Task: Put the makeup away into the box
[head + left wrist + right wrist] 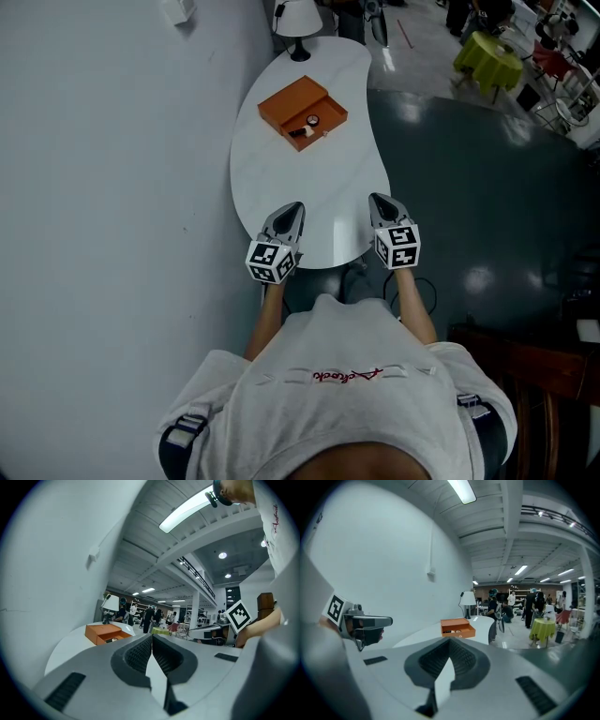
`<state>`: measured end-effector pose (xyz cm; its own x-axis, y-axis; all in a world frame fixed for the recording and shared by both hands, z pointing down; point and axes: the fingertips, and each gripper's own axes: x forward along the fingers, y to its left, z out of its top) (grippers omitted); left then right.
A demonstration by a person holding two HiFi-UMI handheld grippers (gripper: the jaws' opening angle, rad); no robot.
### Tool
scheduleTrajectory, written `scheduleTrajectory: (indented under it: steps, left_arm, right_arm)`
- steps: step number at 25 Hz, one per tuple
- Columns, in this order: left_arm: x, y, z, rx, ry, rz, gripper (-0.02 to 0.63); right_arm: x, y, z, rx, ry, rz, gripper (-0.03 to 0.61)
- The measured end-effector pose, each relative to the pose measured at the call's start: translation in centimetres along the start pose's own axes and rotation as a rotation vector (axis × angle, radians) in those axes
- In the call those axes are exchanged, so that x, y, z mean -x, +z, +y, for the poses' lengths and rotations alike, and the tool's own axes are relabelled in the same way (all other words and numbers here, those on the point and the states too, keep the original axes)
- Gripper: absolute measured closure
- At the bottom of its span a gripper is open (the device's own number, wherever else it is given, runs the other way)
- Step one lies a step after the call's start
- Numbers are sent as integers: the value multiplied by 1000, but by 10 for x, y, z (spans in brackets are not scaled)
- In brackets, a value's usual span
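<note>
While both claws hover at the near edge of the bench, note that the left claw and the right claw are each closed tip to tip, with nothing between the pads. The makeup lies in the open compartment of the box at the far end, well apart from both claws. Expect small, light, hard-cased pieces that are probably slippery and liable to crack. If you must handle one, open the claw wide first, then grip gently across its sides, not on its lid.
</note>
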<state>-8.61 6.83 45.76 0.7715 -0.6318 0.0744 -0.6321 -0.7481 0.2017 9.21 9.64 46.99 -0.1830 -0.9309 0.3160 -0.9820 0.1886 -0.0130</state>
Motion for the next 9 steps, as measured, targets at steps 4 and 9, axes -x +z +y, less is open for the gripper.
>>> scheduleTrajectory:
  steps: [4,9]
  left_arm:
    - [1,-3,0,-1,-5,4,601]
    - [3,-4,-3,-1,-13,5,601]
  right_arm:
    - [0,-4,4,2,2,6,560]
    - [1,-5,9,6,8,7,560]
